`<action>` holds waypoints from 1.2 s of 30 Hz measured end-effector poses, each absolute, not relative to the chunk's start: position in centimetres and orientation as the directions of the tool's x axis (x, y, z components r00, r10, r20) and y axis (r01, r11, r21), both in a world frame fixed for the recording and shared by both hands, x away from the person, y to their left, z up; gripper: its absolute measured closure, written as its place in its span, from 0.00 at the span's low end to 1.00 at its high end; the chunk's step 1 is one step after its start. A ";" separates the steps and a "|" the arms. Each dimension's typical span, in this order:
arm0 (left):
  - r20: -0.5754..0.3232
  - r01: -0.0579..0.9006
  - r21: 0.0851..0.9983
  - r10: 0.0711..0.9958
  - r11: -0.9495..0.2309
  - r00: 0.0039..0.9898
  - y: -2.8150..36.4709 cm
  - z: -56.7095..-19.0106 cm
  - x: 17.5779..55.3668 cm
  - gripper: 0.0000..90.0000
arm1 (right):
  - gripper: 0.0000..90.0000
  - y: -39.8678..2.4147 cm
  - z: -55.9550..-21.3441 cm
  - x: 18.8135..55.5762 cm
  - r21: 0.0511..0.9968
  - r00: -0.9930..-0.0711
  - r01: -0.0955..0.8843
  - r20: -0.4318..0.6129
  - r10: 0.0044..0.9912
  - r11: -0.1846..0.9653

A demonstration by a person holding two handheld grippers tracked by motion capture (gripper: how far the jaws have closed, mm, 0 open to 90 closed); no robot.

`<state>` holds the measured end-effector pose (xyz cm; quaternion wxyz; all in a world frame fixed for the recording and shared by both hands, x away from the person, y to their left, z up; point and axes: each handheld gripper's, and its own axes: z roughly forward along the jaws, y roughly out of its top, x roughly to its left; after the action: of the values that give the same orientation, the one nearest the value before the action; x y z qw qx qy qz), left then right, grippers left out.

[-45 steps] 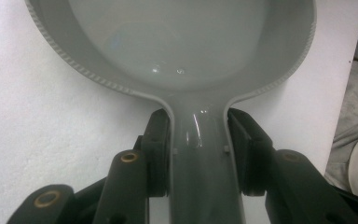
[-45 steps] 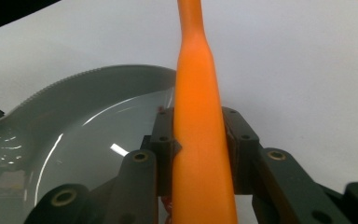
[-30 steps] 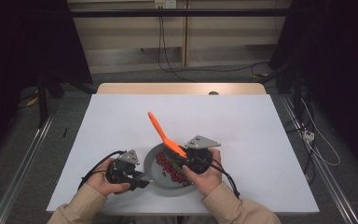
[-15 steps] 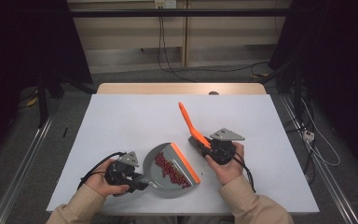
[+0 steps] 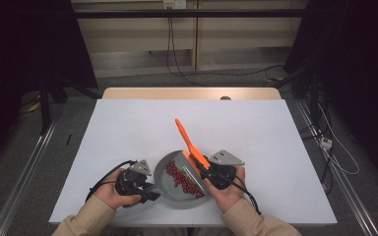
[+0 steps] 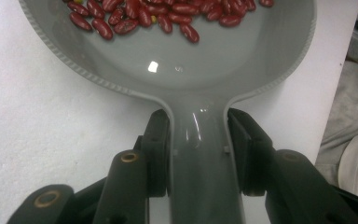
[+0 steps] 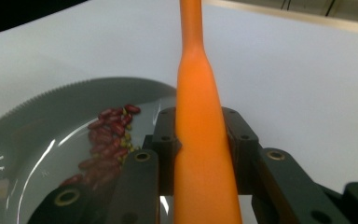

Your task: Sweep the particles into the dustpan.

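A grey pan [image 5: 171, 195] lies on the white table [image 5: 128, 128] near its front edge, with several red beans [image 5: 182, 178] in it. My left gripper [image 5: 146, 191] is shut on the pan's handle [image 6: 198, 177]; both pads press its sides, and the beans [image 6: 158, 11] lie at the far end of the bowl. My right gripper [image 5: 207, 169] is shut on an orange-handled scraper [image 5: 186, 140]. The handle slants up and away to the left, and the grey blade [image 5: 183, 160] dips into the pan's right side. In the right gripper view the orange handle [image 7: 198, 93] rises between the jaws, above the pan [image 7: 74, 93] and the beans [image 7: 112, 135].
The table's wooden back edge [image 5: 192, 93] lies beyond the white top. Cables [image 5: 325, 142] hang off the right side, and a metal rail [image 5: 24, 172] runs along the floor on the left. A sleeve [image 5: 103, 216] comes in at the bottom.
The right gripper with the scraper swung out to the right of the pan half a second ago and has come back left, blade in the pan. The left gripper and pan stayed put.
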<state>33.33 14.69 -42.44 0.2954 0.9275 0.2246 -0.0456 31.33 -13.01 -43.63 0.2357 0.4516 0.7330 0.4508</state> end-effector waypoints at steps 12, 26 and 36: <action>-0.214 0.454 0.537 0.406 -0.711 0.889 14.9 -42.4 33.8 0.70 | 0.79 -15.9 -42.6 32.6 0.892 -0.443 0.429 0.074 0.893 0.139; -0.219 0.453 0.533 0.402 -0.714 0.889 14.9 -42.5 33.8 0.70 | 0.75 -16.2 -40.9 34.2 0.775 -0.466 0.565 0.015 0.884 0.284; -0.225 0.465 0.529 0.412 -0.709 0.883 14.8 -42.5 33.7 0.70 | 0.79 -15.1 -41.9 33.0 0.778 -0.436 0.588 0.076 0.897 0.220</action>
<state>33.71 14.79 -42.53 0.2982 0.9234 0.2374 -0.0450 33.03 -15.05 -41.87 0.2004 0.4918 0.7548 0.3850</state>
